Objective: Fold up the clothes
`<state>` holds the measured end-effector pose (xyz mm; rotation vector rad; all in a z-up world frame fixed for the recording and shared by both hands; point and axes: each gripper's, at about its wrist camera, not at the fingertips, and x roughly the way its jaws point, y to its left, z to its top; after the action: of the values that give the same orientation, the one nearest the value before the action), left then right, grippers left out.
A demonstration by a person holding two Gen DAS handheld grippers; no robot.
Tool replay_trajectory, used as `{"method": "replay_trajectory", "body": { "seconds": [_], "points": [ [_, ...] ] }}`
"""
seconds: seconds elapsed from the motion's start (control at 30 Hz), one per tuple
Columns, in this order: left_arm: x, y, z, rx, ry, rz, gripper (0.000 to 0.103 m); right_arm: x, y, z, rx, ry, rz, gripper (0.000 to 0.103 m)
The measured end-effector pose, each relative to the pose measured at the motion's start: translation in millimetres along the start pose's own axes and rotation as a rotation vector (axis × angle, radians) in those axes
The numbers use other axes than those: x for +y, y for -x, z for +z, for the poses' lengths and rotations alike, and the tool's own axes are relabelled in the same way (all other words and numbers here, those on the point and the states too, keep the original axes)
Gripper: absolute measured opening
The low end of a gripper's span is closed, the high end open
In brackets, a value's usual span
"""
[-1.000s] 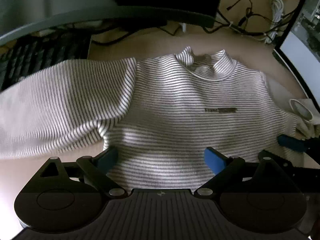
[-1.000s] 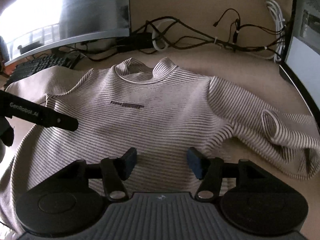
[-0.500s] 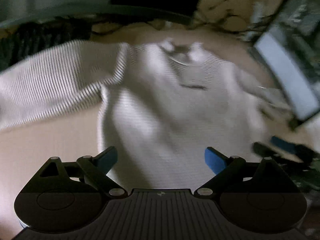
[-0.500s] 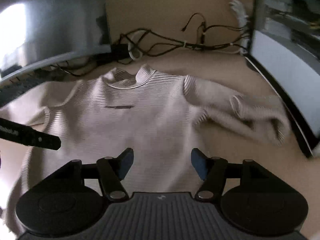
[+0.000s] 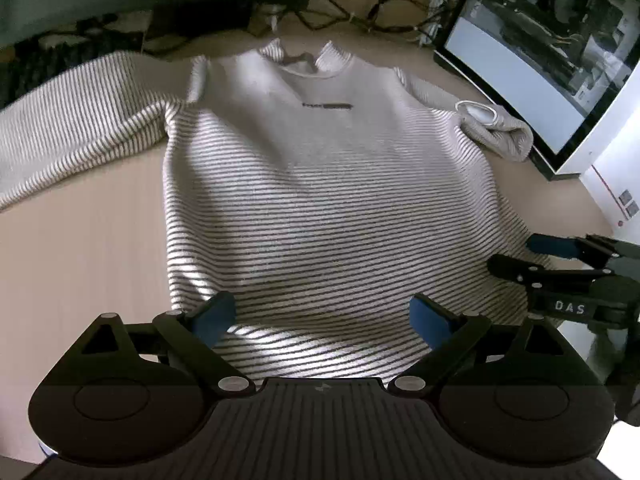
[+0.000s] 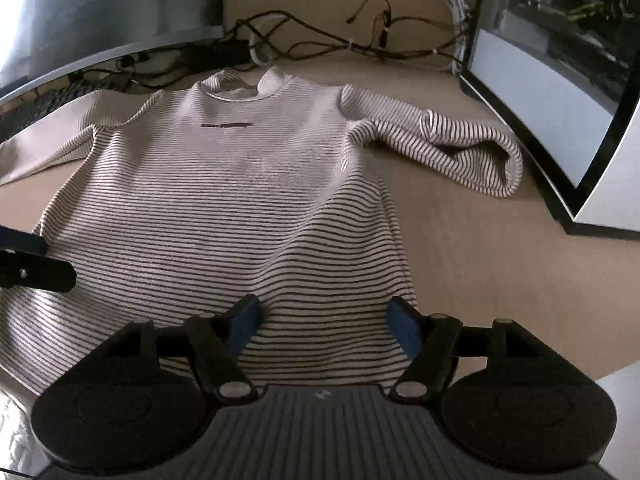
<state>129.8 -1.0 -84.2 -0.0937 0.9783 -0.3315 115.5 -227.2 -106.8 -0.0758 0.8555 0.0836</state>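
Observation:
A white sweater with thin dark stripes [image 5: 320, 184] lies face up on the tan desk, collar far, hem near me; it also shows in the right wrist view [image 6: 224, 208]. Its left sleeve [image 5: 80, 120] stretches out to the left. Its right sleeve [image 6: 452, 144] is bunched with the cuff folded back. My left gripper [image 5: 322, 314] is open and empty above the hem's left part. My right gripper [image 6: 324, 324] is open and empty above the hem's right corner. The right gripper also shows in the left wrist view [image 5: 560, 264], and the left gripper's finger shows in the right wrist view [image 6: 28, 264].
A curved monitor [image 6: 100, 12] and a keyboard [image 5: 60, 56] stand at the back left. A second monitor [image 6: 560, 80] stands at the right, close to the bunched sleeve. Tangled cables [image 6: 340, 44] lie behind the collar. The desk's front edge [image 6: 612, 376] is at the lower right.
Both grippers have pulled back toward the hem and away from the collar. More of the sweater and the desk shows. Both jaws stay open.

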Motion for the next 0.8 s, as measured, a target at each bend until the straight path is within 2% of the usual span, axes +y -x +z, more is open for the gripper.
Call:
{"method": "replay_trajectory", "body": {
  "seconds": [0.13,0.2,0.27,0.33,0.53,0.57,0.63,0.73,0.8],
  "points": [
    [-9,31,-5,-0.083,0.039,0.123,0.097,-10,21,3,-0.056,-0.076,0.030,0.072],
    [-19,62,-16,-0.150,0.048,0.178,0.097,-20,46,3,-0.103,-0.141,0.069,0.085],
    [-30,90,-32,-0.195,0.073,0.227,0.098,-29,77,-1,-0.150,-0.199,0.128,0.103],
    [-48,120,-54,-0.227,0.107,0.254,0.099,-31,109,-8,-0.173,-0.225,0.178,0.103],
    [-102,185,-132,-0.332,0.233,0.239,0.103,-37,185,-54,-0.252,-0.275,0.309,0.103],
    [-109,189,-142,-0.344,0.233,0.240,0.103,-37,196,-64,-0.289,-0.289,0.304,0.103],
    [-124,195,-153,-0.345,0.204,0.291,0.103,-31,215,-82,-0.338,-0.277,0.277,0.103],
    [-146,212,-163,-0.382,0.109,0.377,0.103,-20,236,-102,-0.343,-0.222,0.237,0.103],
    [-157,225,-169,-0.406,0.071,0.397,0.103,-12,249,-110,-0.342,-0.172,0.208,0.103]
  ]
}}
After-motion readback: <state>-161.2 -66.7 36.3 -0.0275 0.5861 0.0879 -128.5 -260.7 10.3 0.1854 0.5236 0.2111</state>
